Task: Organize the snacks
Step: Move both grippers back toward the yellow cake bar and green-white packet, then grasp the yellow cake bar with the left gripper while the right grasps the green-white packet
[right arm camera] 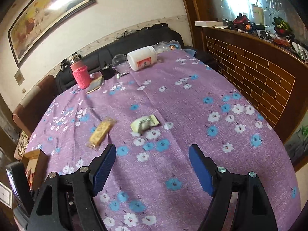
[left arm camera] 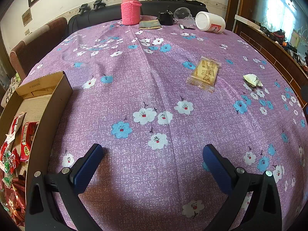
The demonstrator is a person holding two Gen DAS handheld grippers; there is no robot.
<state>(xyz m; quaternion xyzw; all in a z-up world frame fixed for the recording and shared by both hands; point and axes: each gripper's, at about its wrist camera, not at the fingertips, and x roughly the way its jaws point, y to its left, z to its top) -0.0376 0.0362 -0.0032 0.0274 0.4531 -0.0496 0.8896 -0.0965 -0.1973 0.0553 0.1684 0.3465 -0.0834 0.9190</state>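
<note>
Both claws are released and grasp nothing: the left claw (left arm camera: 153, 155) and right claw (right arm camera: 152, 154) hover over the worktop (left arm camera: 134, 80). The biscuit packet (left arm camera: 204, 74) and the pale green wrapped snack (right arm camera: 144, 124) lie loose mid-cloth; slick wrappers could slip or drag cloth folds. Only the left view shows the cardboard box (left arm camera: 49, 104) with red snack packs (left arm camera: 27, 140)

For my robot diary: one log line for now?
left gripper: open, empty | right gripper: open, empty | cracker packet, green packet: on tablecloth | box: part-filled

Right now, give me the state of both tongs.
Left tongs: open, holding nothing.
Right tongs: open, holding nothing.
</note>
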